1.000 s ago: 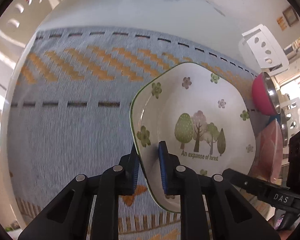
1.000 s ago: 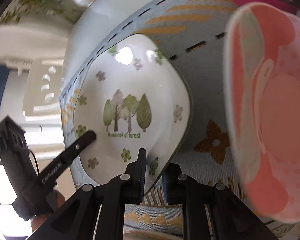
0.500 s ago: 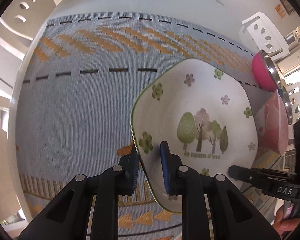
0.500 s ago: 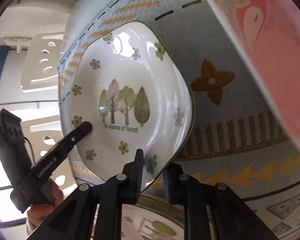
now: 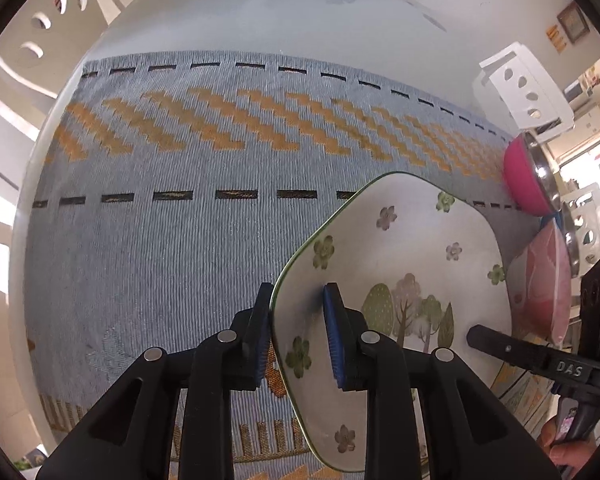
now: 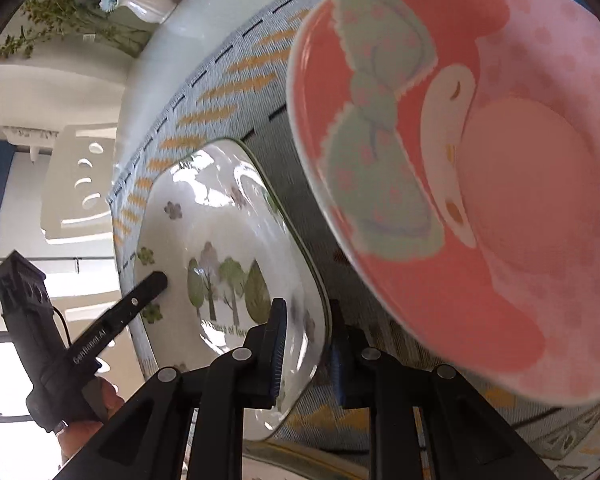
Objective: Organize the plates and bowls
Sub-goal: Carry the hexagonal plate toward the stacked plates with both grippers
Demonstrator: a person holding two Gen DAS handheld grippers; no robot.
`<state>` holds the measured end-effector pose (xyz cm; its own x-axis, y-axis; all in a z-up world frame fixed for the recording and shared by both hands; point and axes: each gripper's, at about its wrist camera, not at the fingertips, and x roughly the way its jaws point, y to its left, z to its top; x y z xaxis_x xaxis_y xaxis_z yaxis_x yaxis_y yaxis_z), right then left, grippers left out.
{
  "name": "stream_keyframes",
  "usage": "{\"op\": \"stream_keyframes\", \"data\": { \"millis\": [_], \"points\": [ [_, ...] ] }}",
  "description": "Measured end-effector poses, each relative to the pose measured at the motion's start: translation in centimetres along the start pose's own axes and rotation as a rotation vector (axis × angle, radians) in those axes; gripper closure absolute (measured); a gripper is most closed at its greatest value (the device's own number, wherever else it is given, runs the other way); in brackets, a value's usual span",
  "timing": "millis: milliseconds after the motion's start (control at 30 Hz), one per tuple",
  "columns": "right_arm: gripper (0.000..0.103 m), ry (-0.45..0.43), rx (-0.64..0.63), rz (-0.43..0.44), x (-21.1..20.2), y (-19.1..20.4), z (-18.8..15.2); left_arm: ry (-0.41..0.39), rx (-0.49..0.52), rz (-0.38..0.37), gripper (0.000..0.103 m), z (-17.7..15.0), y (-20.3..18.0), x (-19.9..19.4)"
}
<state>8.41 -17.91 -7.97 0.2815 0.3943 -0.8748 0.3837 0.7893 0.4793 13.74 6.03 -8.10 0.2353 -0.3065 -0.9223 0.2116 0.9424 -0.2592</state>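
Blue-orange woven cloth [image 5: 172,248], white tree-print plate [image 5: 404,264], right tool [image 6: 306,344] seemingly clamping its rim, left tool [image 5: 296,336] just loosening around it

Two plates counted, one white tree-print plate [image 5: 412,264] and one pink plate [image 6: 480,184], one pink metal bowl [image 5: 526,178], two grippers [image 5: 296,336] [image 6: 306,344], one woven cloth [image 5: 180,200], one bench [image 5: 260,16]

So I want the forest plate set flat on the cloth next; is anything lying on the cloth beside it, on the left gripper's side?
Nothing visible: the striped cloth left of the forest plate lies bare. The pink plate and pink bowl stand on its other side.
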Motion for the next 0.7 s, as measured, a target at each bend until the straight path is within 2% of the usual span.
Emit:
{"op": "stream_keyframes", "data": {
  "millis": [333, 567, 700],
  "points": [
    [0.086, -0.003, -0.037, -0.024, 0.2, 0.7, -0.1, 0.001, 0.007, 0.003, 0.082, -0.1, 0.2, -0.2],
    [0.086, 0.003, -0.056, -0.005, 0.4, 0.8, -0.2, -0.004, 0.007, -0.022, 0.082, -0.7, 0.8, -0.9],
    [0.086, 0.007, -0.072, 0.015, 0.4, 1.0, -0.5, -0.006, 0.019, -0.007, 0.082, -0.9, 0.9, -1.4]
  ]
}}
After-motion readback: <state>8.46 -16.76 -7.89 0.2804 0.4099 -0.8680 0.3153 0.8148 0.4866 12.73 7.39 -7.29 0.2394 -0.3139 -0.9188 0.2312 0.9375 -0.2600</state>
